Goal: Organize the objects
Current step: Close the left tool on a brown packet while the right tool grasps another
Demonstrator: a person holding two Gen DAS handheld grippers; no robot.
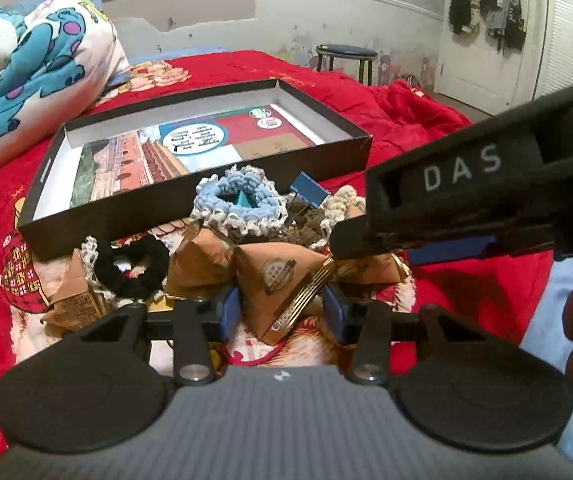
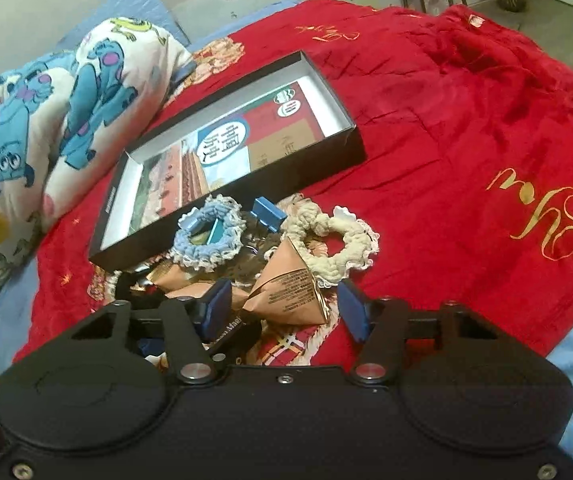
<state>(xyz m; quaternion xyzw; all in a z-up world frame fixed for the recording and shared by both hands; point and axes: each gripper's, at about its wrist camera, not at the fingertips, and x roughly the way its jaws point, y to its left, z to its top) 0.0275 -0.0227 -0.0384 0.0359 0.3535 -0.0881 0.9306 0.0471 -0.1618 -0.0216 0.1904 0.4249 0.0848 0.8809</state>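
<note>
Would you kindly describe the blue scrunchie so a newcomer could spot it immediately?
On the red blanket lies an open black box. Against its near long wall, on top of the clutter pile, sits the blue scrunchie. It alone is light blue with a white lacy edge; the neighbouring cream scrunchie is plain off-white.

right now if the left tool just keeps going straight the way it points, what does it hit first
Most likely the brown pyramid packet sitting between the left tool pads. Beyond it lie the blue scrunchie and the black box, though depth is hard to judge.
</note>
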